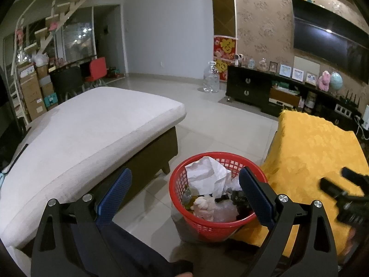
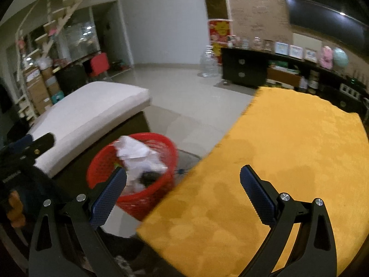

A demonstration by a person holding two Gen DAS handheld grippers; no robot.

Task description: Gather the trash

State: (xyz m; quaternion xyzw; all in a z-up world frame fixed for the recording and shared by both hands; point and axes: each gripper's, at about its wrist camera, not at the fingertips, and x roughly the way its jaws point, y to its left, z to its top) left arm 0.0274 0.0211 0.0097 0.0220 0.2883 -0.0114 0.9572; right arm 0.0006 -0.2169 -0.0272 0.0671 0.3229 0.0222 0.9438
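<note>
A red mesh basket (image 1: 177, 185) stands on the floor between a white cushioned bench and a yellow-covered table. It holds crumpled white paper (image 1: 207, 175) and other trash. My left gripper (image 1: 185, 192) is open and empty, just above and in front of the basket. My right gripper (image 2: 183, 182) is open and empty over the near edge of the yellow cloth (image 2: 288, 152). The basket (image 2: 101, 161) with the white paper (image 2: 136, 154) lies to its left, blurred. The right gripper also shows at the right edge of the left wrist view (image 1: 343, 194).
A white cushioned bench (image 1: 80, 133) stands left of the basket. The yellow cloth covers a table (image 1: 316, 152) to the right. A black TV cabinet (image 1: 249, 87) with ornaments and a large water bottle (image 1: 211, 77) stand at the far wall. Tiled floor (image 1: 219, 120) lies between.
</note>
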